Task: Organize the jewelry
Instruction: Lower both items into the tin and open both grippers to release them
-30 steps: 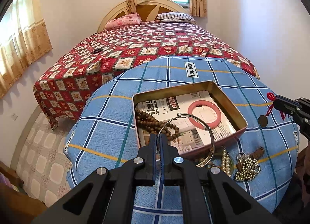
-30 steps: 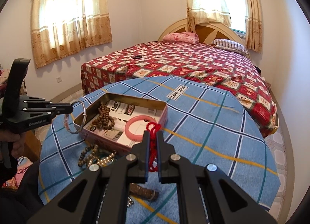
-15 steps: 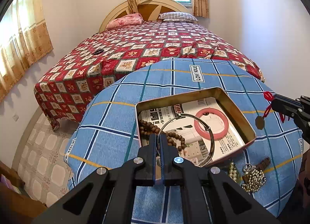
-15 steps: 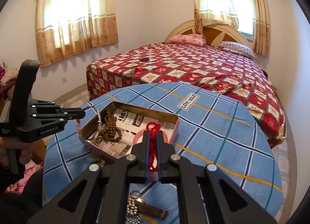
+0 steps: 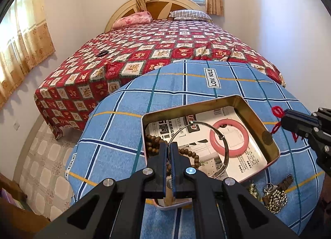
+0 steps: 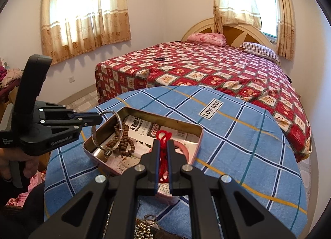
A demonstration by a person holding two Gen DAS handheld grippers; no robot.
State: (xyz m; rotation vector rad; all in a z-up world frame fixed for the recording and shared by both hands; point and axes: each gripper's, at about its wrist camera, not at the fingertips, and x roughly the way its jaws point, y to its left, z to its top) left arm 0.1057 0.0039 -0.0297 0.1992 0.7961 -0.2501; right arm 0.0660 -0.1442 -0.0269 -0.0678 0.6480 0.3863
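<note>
An open metal tin [image 5: 256,114] lined with newsprint sits on the blue checked tablecloth [image 5: 115,135]. Inside it lie a pink bangle [image 5: 244,129] and a brown wooden bead string [image 5: 153,141]. My left gripper [image 5: 170,145] is shut on a thin silver bangle [image 5: 224,137], which hangs over the tin's near-left part. In the right wrist view the left gripper [image 6: 100,118] holds that silver bangle [image 6: 93,133] above the tin's [image 6: 165,118] left corner. My right gripper [image 6: 163,143] is shut on a red cord [image 6: 163,135]. A round dark pendant [image 5: 266,135] dangles from it at the tin's right rim.
Loose jewelry lies on the cloth near the tin's front corner: a metal ball chain with a key ring [image 5: 276,199], a brown strap [image 5: 286,183] and pale beads [image 5: 252,189]. A bed with a red patterned cover [image 5: 165,52] stands just beyond the round table.
Both grippers have moved forward towards the tin. The silver bangle now hangs over the tin's inside, and the red cord's pendant has come from beside the tin to its right rim.
</note>
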